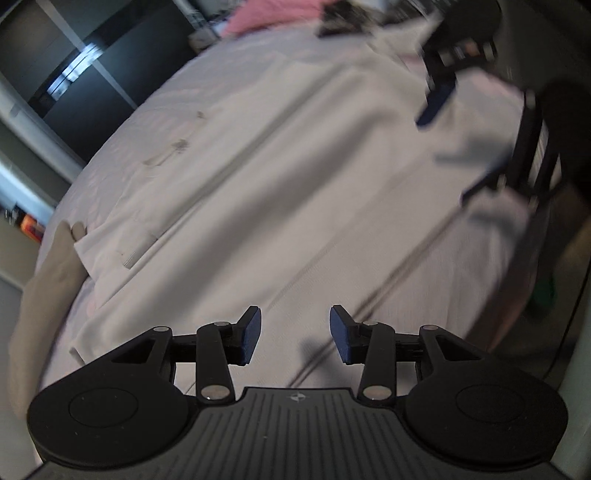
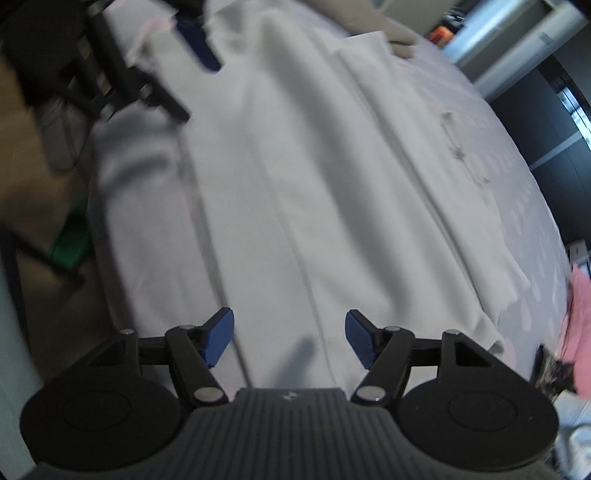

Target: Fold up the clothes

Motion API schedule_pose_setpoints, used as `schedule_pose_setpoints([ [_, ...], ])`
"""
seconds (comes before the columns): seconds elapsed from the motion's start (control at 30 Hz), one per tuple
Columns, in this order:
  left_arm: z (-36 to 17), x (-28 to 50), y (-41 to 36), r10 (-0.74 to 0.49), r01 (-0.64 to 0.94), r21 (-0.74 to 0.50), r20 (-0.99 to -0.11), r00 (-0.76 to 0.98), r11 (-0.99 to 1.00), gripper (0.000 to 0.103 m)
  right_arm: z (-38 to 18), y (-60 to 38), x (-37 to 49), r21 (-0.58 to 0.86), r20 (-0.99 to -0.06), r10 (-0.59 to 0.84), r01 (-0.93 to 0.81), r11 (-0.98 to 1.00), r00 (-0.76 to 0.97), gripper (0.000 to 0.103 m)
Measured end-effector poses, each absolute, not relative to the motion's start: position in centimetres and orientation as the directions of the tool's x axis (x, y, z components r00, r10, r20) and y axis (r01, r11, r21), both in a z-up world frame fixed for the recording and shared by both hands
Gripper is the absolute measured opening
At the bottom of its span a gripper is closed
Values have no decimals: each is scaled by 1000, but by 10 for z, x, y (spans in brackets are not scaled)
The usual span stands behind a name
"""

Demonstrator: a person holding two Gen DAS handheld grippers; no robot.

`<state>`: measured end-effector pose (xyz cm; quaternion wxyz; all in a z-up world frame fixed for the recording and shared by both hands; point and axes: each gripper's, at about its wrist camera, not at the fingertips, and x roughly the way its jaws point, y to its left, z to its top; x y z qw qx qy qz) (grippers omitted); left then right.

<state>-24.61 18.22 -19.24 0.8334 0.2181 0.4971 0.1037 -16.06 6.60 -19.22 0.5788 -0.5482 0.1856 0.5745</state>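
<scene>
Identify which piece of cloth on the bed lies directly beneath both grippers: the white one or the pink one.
The white garment, spread flat under both sets of open fingers. The pink cloth lies bunched at the bed's far edge, away from both grippers.

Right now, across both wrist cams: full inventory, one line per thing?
white garment: 1, white, spread flat along the bed, creased lengthwise
bed cover: 1, pale with faint pink dots, under the garment
pink cloth: 1, pink, heaped at the bed's far end
beige fabric: 1, beige, at the bed's edge by the garment's corner
dark shelving: 1, black, beyond the bed
left tongs: 1, black with blue pads, open above the garment, nothing between them
right tongs: 1, same colours, open above the garment, nothing held
</scene>
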Motion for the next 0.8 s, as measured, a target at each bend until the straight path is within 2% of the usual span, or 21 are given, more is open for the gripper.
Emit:
schedule_pose_setpoints([
  [0.3,-234,-243,185,533,131,614,-757,378,779,40,-218,64,-182,-486,-854,410,-775,-405,321,70],
  [0.57,-231,-240,174,558,129,648,-726,402,751,40,-216,68,-173,-471,-865,378,-793,-387,329,71],
  [0.7,-233,-246,168,552,237,681,-712,435,692,43,-219,64,-177,-511,-850,378,-753,-415,368,71],
  [0.8,-244,-251,171,587,295,695,-715,381,655,43,-223,53,-183,-543,-835,380,-714,-443,399,71],
])
